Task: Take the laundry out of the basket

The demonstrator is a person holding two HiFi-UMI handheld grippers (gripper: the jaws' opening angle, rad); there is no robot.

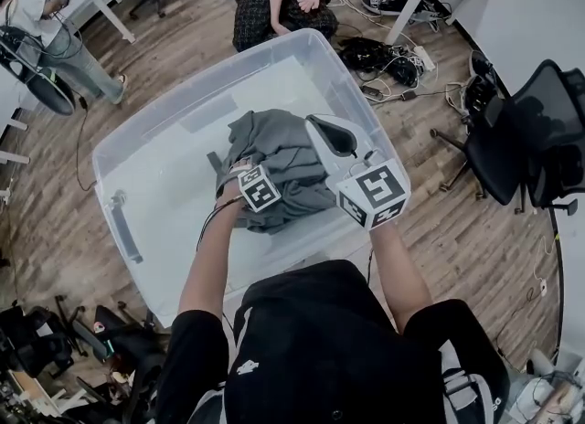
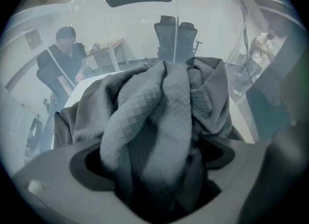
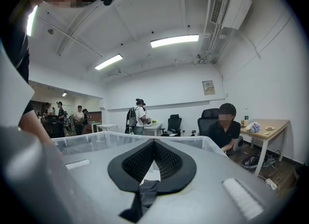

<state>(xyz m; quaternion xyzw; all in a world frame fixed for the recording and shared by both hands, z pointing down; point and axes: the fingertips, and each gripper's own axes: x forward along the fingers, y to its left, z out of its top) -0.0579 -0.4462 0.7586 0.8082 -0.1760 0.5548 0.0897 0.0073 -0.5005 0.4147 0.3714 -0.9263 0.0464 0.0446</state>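
The left hand-held gripper (image 2: pixel 157 160) points steeply down into the laundry (image 2: pixel 159 102). Its jaws stand wide apart with a thick fold bunched between them, filling the gap but not yet clamped. The right hand-held gripper (image 3: pixel 154 143) is held about level above the rim with its ribbed black pads together. A dark strip hangs at their base, and I cannot tell what it is.

The laundry is a grey heap in the middle of the basket (image 1: pixel 174 171). It is soft, matte cloth with a fine waffle or diamond weave, crumpled into rounded ridges and deep folds. It should be light and limp, so it will sag and trail when lifted, and it may come up as one piece or several. A thick raised ridge near the top of the heap looks the best place to grip, since a thin edge could slip out.

The basket is a clear, hard plastic tub with smooth rounded corners and a thick rim. It stands on a wood floor (image 1: pixel 457 203).
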